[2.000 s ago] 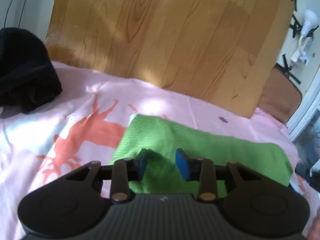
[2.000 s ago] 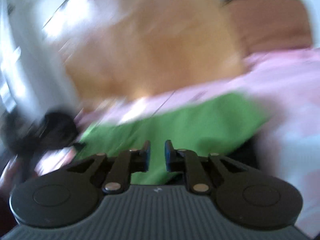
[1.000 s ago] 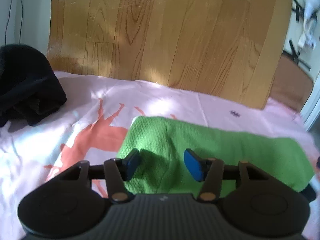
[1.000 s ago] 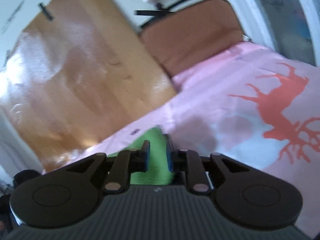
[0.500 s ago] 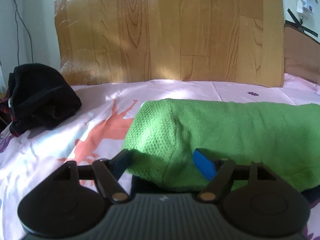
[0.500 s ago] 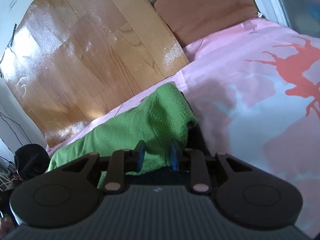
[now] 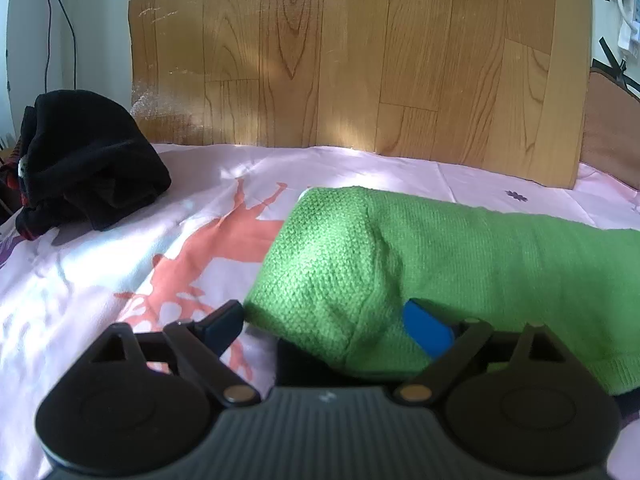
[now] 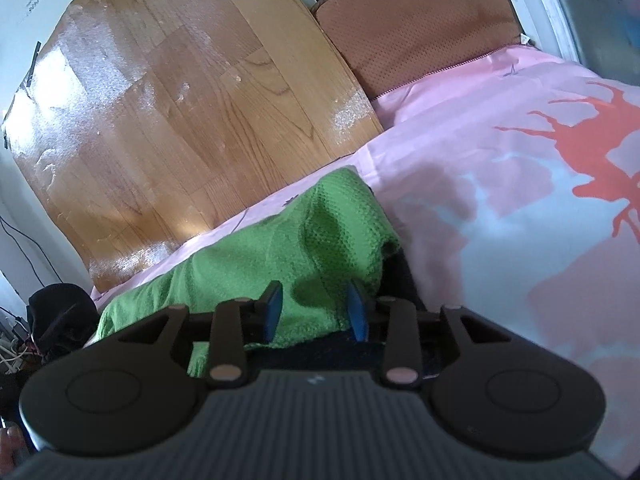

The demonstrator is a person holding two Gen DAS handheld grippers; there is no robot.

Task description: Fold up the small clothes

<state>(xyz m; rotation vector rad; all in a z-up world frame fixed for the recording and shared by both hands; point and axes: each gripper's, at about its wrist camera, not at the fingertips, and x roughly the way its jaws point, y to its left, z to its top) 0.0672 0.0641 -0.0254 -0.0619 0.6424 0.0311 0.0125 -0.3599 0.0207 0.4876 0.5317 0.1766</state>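
With both sets of jaws opening around the green knitted garment (image 7: 460, 252), which lies folded on the pink bedsheet (image 7: 100, 264) at twelve o'clock, my left gripper (image 7: 326, 326) and right gripper (image 8: 314, 306) are releasing it, and I judge withdrawal comes next.

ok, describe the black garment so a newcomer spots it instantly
Start at the wood-grain board behind the pink sheet. At the board's lower left corner, on the sheet, sits a crumpled black garment. It is the only dark heap; the green knit lies flat.
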